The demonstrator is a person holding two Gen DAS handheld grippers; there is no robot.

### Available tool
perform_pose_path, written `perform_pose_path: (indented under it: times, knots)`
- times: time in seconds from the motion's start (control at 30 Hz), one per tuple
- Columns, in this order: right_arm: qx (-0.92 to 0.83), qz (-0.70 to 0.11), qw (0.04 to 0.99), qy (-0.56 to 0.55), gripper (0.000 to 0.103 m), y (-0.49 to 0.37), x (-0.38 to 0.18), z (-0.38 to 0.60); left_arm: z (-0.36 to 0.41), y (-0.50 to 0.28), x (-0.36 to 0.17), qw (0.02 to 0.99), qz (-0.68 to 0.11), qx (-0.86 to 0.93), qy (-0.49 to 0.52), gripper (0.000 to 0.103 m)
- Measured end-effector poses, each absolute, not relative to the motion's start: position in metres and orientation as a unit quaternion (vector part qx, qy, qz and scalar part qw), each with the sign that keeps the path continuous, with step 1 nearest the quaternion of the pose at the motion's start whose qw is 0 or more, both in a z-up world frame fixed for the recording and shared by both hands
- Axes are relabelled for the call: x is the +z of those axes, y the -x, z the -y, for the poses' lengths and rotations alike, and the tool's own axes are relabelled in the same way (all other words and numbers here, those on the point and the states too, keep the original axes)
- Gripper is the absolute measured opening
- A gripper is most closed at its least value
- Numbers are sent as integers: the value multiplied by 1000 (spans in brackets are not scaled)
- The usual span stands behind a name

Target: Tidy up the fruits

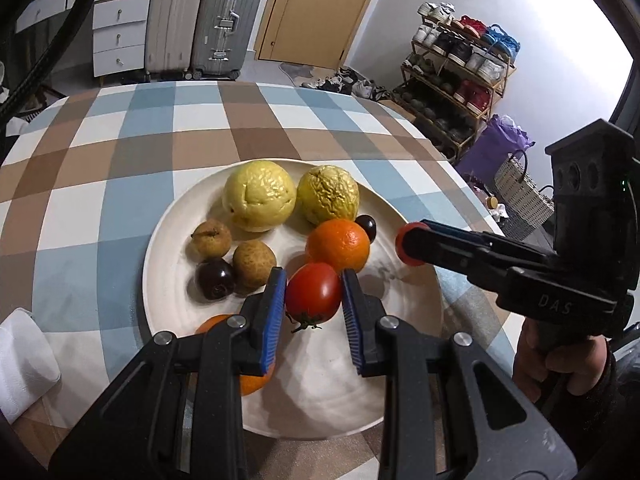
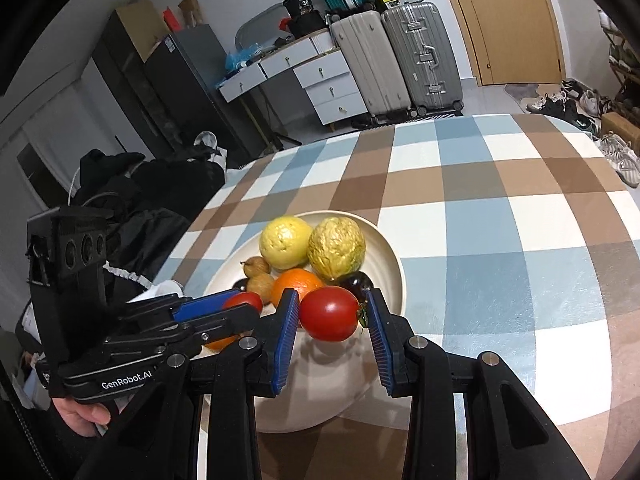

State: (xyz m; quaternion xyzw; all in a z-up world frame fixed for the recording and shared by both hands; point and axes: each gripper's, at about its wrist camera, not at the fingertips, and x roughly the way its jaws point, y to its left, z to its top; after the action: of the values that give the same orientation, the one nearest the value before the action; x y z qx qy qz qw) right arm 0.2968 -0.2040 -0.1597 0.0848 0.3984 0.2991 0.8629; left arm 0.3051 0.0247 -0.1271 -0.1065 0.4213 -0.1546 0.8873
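A white plate (image 1: 180, 216) on the checked table holds two wrinkled yellow fruits (image 1: 259, 195), an orange (image 1: 338, 245), two small brown fruits (image 1: 254, 265), dark cherries (image 1: 214, 279) and another orange (image 1: 252, 384) under my left fingers. My left gripper (image 1: 313, 294) is shut on a red tomato (image 1: 312, 296) above the plate. My right gripper (image 2: 333, 316) is shut on a second red tomato (image 2: 329, 313) over the plate's (image 2: 394, 264) near right rim. The right gripper also shows in the left wrist view (image 1: 412, 244), holding its tomato.
A folded white cloth (image 1: 24, 360) lies at the table's left edge. Suitcases (image 1: 204, 20), drawers (image 1: 118, 36) and a shoe rack (image 1: 460, 76) stand beyond the table. A dark bag pile (image 2: 152, 184) sits off the table's left side.
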Motion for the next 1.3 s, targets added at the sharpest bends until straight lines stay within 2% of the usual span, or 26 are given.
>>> perform_pose_path:
  times: [0.33,0.37,0.4,0.43,0.53,0.7,0.77,0.83,0.93,1.0,1.07,1.3]
  knots:
    - [301,-408,856,-100,37,-304,-171,200,-26,-301,-120,892,-411,-150,114,27]
    - [302,-407,856,-105,38,-305,-172,200,-26,-299,-117,893,-409,-149,115,32]
    - [302,-406,856,-109,47,-305,-172,201,-26,-296,-113,895,-405,-148,116,40]
    - [301,-401,858,-114,55,-303,-170,203,-27,-294,-110,896,-402,-148,117,42]
    - [296,-379,868,-121,58,-296,-160,209,-27,-284,-99,902,-392,-140,113,52]
    - [285,-340,885,-139,69,-273,-136,227,-29,-258,-74,915,-369,-113,120,77]
    - [283,-318,894,-139,75,-261,-123,233,-31,-244,-61,922,-353,-98,123,80]
    - [281,-286,906,-136,90,-243,-108,239,-31,-229,-48,931,-335,-86,121,81]
    - [282,-242,919,-136,96,-220,-90,246,-31,-206,-29,943,-308,-62,107,85]
    - [281,-216,925,-137,101,-203,-80,249,-31,-189,-16,952,-284,-47,103,94]
    - [277,-194,931,-134,102,-187,-71,250,-33,-174,-5,960,-259,-31,102,102]
    - [283,-144,940,-123,103,-144,-45,247,-35,-119,26,979,-188,-7,79,102]
